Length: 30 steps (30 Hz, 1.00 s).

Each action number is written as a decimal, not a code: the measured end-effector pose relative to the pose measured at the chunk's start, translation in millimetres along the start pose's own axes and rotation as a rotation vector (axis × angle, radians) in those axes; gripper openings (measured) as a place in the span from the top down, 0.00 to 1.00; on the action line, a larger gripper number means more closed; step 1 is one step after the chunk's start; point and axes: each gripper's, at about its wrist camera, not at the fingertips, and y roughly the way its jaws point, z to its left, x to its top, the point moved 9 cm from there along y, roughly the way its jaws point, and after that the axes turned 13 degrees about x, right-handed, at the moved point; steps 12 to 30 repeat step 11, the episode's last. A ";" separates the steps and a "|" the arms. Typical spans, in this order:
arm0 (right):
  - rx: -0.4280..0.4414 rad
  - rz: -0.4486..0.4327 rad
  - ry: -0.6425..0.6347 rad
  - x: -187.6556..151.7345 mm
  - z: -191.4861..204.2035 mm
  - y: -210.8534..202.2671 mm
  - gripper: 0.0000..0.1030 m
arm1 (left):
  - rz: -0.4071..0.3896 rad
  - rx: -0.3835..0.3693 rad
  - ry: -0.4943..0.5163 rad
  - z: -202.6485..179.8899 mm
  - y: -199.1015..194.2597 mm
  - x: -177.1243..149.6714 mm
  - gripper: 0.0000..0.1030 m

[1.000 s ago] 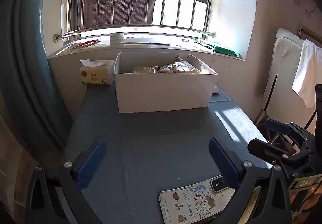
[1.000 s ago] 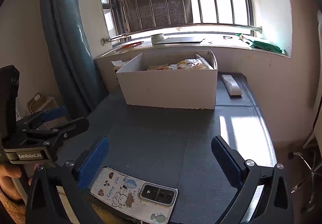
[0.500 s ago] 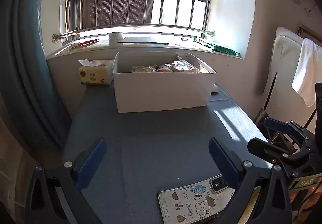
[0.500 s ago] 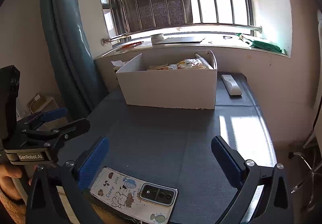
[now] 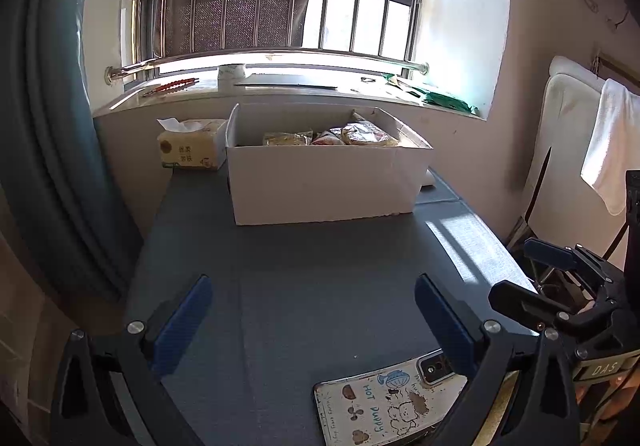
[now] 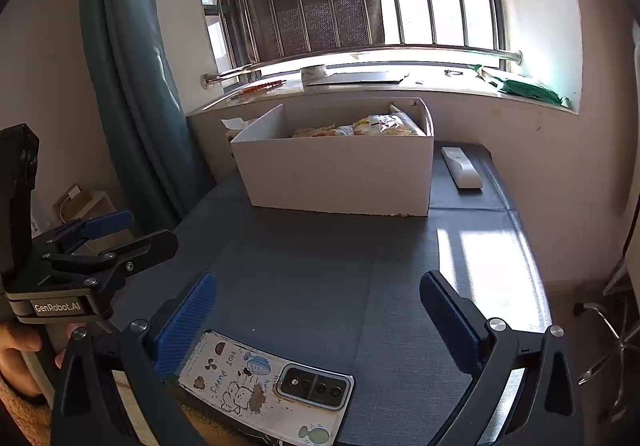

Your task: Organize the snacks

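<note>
A white cardboard box [image 5: 324,181] stands at the far end of the grey table [image 5: 320,286], under the window. Several snack packets [image 5: 332,135] lie inside it; they also show in the right wrist view [image 6: 360,127], in the box [image 6: 340,181]. My left gripper [image 5: 312,310] is open and empty above the near part of the table. My right gripper [image 6: 320,314] is open and empty too, at about the same distance from the box. Each gripper shows at the edge of the other's view.
A phone in a cartoon case [image 6: 264,386] lies at the table's near edge, also in the left wrist view [image 5: 384,398]. A tissue pack [image 5: 192,145] stands left of the box. A white remote [image 6: 462,167] lies right of it. A blue curtain [image 5: 48,125] hangs left.
Both views have shifted only slightly. Nothing was taken hold of or let go.
</note>
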 end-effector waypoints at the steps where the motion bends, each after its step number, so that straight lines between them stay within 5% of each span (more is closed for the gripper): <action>1: 0.000 0.001 0.000 -0.1 0.0 0.2 0.00 | 0.001 -0.001 0.001 -0.3 0.0 -0.1 0.00; 30: 0.001 0.004 -0.003 -0.6 -0.6 1.0 0.00 | -0.012 -0.002 0.003 -0.6 -1.9 -0.7 0.00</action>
